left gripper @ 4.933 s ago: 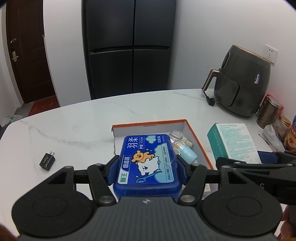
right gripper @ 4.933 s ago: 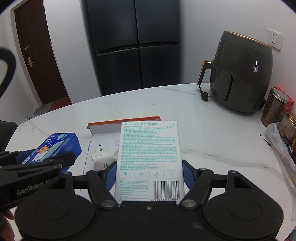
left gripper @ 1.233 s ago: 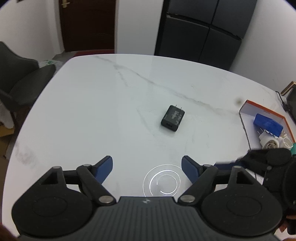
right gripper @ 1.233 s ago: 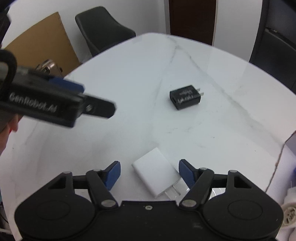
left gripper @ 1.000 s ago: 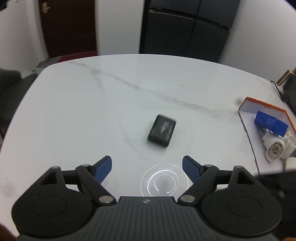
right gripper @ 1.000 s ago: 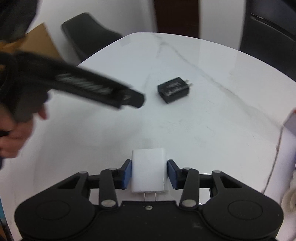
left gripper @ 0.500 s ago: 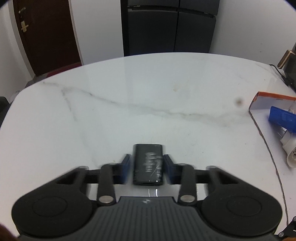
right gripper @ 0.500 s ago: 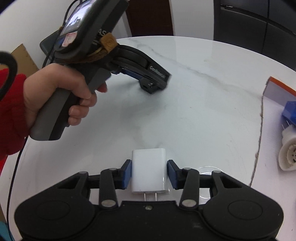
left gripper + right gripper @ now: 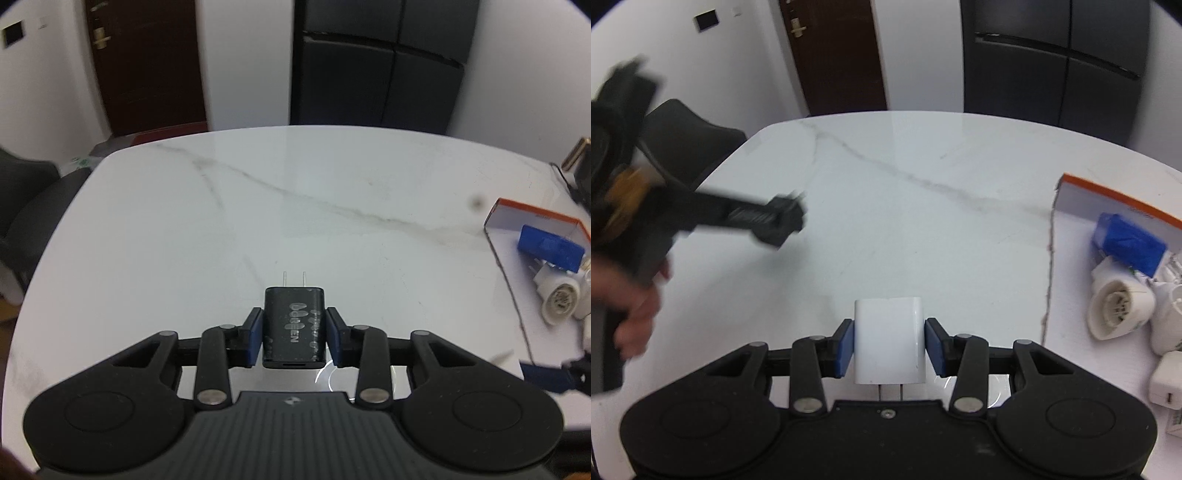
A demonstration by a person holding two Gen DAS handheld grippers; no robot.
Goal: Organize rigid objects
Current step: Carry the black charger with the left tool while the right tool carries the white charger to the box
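My left gripper [image 9: 294, 339] is clamped on the black charger [image 9: 294, 326], prongs pointing away, above the marble table [image 9: 258, 206]. My right gripper [image 9: 889, 347] grips the white charger [image 9: 889, 341], prongs toward the camera. At the right sits the orange-rimmed box [image 9: 1115, 199] holding a blue case [image 9: 1126, 240] and white adapters [image 9: 1119, 308].
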